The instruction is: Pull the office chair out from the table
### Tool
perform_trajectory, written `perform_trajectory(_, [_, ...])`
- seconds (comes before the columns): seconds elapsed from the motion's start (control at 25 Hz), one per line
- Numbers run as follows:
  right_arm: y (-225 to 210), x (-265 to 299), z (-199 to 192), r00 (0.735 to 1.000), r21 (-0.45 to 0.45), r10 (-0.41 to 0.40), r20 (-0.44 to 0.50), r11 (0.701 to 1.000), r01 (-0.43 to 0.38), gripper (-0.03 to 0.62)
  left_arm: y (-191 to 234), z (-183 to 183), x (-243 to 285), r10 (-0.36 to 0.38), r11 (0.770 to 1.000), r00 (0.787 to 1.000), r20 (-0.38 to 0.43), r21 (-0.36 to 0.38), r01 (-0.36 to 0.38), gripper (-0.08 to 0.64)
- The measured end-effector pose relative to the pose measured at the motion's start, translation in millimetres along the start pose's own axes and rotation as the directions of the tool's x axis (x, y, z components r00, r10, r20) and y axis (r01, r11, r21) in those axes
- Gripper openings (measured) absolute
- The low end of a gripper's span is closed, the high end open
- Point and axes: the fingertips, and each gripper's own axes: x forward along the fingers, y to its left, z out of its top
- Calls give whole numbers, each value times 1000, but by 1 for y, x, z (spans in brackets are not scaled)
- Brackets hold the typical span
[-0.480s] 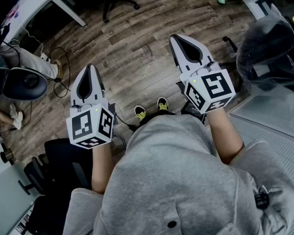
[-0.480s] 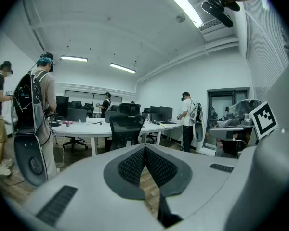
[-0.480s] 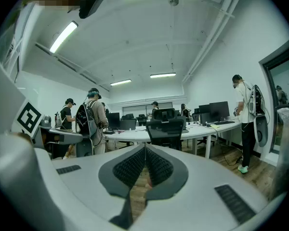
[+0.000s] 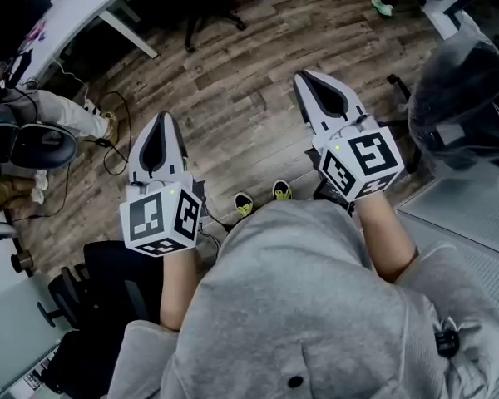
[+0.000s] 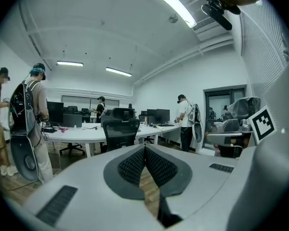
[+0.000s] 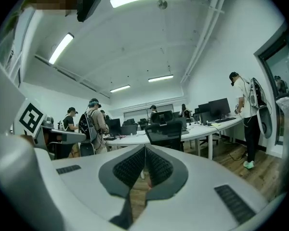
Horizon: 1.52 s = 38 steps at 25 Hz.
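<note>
Open-plan office, wood-plank floor [image 4: 233, 98]: in the head view the planks and the white desk [image 4: 83, 7] at upper left sit slightly lower in frame than half a second ago, suggesting the person is stepping forward, with the left gripper [image 4: 163, 121] and right gripper [image 4: 306, 80] both pressed together and empty. The left gripper view shows the office chair [image 5: 120, 133] at centre frame against the table [image 5: 82, 134], well apart from the closed tips. The right gripper view shows the same chair [image 6: 166, 130] just above its closed tips and far off, so the pull likely has not begun.
</note>
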Motion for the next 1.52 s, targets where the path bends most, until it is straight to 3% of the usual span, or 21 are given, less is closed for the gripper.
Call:
perform_trajectory(0.36, [-28, -13, -4, 998, -4, 58, 15, 998, -57, 28, -43, -1, 3, 19, 999, 1000, -6, 32, -19, 11])
perform_trajectory(0.88, [-35, -8, 1, 997, -12, 70, 41, 997, -70, 28, -49, 12, 16, 7, 996, 1000, 1, 84, -7, 11])
perform_trajectory(1.52, [-39, 70, -1, 998, -92, 54, -16, 994, -55, 28, 3, 12, 85, -18, 999, 1000, 8, 45, 18, 11])
